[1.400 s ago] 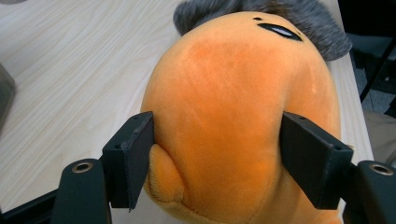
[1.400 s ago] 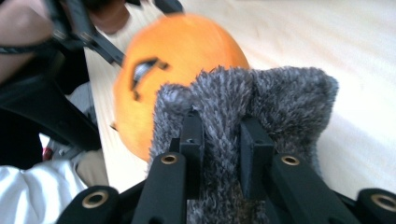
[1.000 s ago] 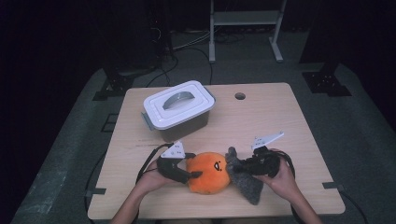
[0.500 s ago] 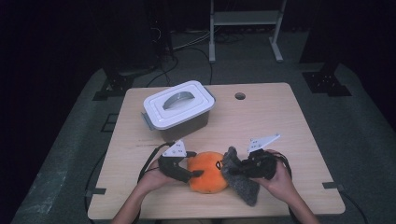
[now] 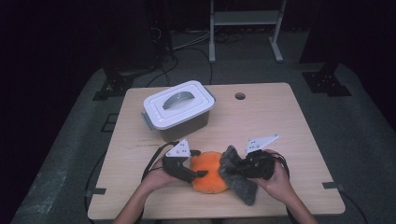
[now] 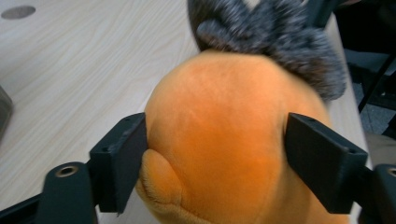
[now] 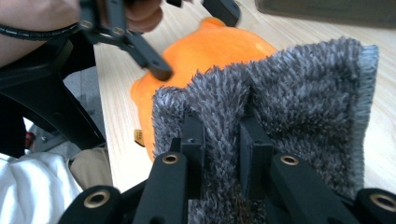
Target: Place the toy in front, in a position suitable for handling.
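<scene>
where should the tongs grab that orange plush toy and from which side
Probably across the orange plush toy at its round body's widest part, coming level from the left as the left tongs now do. Its right side lies under the grey furry cloth pinched by the right tongs.

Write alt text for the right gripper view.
The right gripper pinches a fold of grey fuzzy cloth between its black fingers. Behind it an orange plush toy lies on the wooden table.
</scene>
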Action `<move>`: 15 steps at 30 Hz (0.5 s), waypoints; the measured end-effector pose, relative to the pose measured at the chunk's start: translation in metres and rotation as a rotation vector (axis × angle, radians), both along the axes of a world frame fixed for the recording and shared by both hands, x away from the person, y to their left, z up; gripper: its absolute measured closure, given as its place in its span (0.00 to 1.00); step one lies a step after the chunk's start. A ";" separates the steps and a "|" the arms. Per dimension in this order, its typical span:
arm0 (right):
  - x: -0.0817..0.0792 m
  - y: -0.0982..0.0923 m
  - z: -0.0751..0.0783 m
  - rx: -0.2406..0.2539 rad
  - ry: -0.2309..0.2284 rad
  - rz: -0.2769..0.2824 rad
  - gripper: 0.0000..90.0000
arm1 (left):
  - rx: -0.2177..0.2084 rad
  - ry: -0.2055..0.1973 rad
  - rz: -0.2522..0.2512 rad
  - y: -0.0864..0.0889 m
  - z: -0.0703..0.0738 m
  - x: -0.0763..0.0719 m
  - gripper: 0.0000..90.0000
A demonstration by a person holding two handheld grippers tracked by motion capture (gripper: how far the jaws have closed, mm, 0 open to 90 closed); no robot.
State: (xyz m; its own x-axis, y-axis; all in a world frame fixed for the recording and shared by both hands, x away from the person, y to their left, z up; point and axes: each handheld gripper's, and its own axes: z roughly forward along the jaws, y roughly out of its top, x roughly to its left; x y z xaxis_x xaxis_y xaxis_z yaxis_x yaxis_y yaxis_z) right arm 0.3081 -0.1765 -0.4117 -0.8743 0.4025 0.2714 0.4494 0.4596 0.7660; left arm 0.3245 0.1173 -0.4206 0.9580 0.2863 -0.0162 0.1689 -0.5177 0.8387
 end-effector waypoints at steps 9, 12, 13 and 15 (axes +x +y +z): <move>0.008 -0.023 -0.006 0.004 0.045 -0.073 0.83 | -0.008 0.004 -0.008 0.007 0.008 -0.005 0.35; 0.006 -0.022 -0.001 0.001 0.029 -0.074 0.83 | 0.003 -0.003 0.003 0.004 0.005 -0.003 0.39; 0.003 -0.020 0.004 0.008 0.006 -0.073 0.84 | -0.008 -0.003 0.003 0.003 0.005 -0.003 0.39; -0.001 -0.018 0.017 0.069 -0.025 -0.063 0.84 | -0.017 -0.008 0.010 -0.002 0.004 -0.002 0.39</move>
